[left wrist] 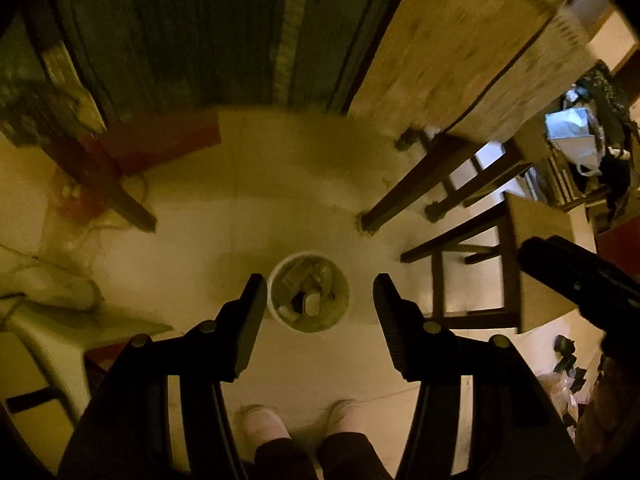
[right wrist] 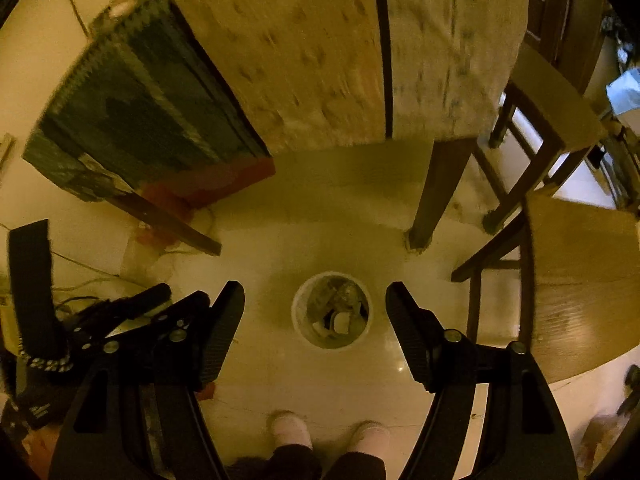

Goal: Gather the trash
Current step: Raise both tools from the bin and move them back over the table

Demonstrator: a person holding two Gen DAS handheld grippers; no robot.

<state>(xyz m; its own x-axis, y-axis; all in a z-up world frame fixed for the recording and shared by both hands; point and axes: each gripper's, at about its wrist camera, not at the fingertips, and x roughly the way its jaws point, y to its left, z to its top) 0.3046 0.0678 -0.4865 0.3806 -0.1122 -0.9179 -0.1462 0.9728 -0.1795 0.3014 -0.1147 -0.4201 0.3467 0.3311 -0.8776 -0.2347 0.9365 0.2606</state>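
L gripper: black two-finger, jaws apart at a middling gap, nothing btwn them; points steeply down at the floor.
R gripper: black two-finger, jaws a bit wider, also empty; same downward aim.
Bin: small round white plastic wastebasket standing on the pale tiled floor, in open floor well apart from the walls, near the dark wooden table leg. Seen straight down btwn both pairs of fingers.
Bin contents: crumpled paper, wrappers, a pale lump — roughly half full or more, hard to tell depth.
Progress (judgement): some trash already in bin; both grippers empty, so likely btwn pickups. What's left is unclear; floor round the bin looks clean.
Possible leftovers: reddish clutter and cords on the floor by the left wooden leg; too blurred to say if trash.
Person: feet in light slippers, standing just behind bin.
L view only: pale cloth heap at left floor edge; R gripper's dark tip at right edge; bag clutter far right.
R view only: L gripper's body and strap at left; long cloth-covered tabletop; round wooden chair seat at right.
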